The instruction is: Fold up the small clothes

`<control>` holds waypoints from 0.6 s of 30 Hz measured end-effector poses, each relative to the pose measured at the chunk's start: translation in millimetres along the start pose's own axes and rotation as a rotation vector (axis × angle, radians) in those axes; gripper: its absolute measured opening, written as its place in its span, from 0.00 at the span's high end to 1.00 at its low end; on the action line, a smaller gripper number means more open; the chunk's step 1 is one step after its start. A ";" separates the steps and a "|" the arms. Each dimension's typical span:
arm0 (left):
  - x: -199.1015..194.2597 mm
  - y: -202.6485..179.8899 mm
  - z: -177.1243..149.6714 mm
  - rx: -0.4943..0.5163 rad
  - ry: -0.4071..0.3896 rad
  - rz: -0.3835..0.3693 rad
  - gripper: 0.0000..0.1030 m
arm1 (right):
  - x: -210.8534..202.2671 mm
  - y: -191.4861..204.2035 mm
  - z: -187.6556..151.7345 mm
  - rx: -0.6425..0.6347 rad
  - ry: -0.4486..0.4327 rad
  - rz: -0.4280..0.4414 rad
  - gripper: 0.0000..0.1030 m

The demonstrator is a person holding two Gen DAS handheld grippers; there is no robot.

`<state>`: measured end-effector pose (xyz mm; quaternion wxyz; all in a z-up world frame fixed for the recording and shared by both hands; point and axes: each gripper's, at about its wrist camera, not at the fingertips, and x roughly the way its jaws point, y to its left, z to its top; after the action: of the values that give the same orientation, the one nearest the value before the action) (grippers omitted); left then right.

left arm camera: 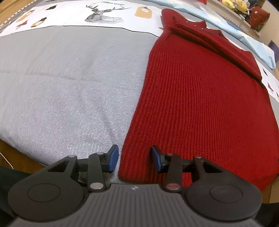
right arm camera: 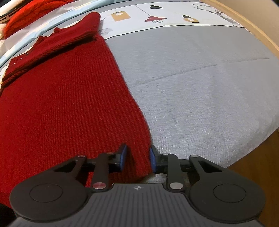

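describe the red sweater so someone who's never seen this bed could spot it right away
Start at the grey quilted bed cover bordered by a white printed sheet with a deer drawing. Lying flat on the grey is the dark red ribbed knit sweater, its sleeves folded across the far end. It is the only knitted garment spread on the cover, and each hand-held gripper sits at one of its near corners.
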<state>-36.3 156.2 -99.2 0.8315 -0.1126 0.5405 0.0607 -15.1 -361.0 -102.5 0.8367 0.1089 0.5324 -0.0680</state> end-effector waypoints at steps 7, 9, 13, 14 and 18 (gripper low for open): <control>-2.8 -11.1 -0.9 0.073 -0.012 -0.008 0.81 | -1.8 -1.4 -0.3 0.001 -0.005 0.027 0.79; -2.2 -9.3 -1.3 0.064 -0.011 -0.015 0.81 | -2.8 -4.6 0.3 0.025 -0.005 0.037 0.79; 1.8 -2.4 0.2 0.035 -0.002 -0.045 0.79 | -0.3 -7.1 0.7 0.045 0.003 0.031 0.73; 2.7 -1.8 0.7 0.035 -0.002 -0.048 0.79 | 0.1 -5.3 0.6 0.035 0.003 0.025 0.72; 3.3 -5.4 0.8 0.068 -0.010 -0.039 0.79 | 0.0 0.8 -0.9 -0.003 -0.005 0.008 0.76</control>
<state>-33.0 151.1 -101.3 0.8387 -0.0944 0.5357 0.0269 -15.7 -360.0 -102.7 0.8384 0.1095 0.5301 -0.0642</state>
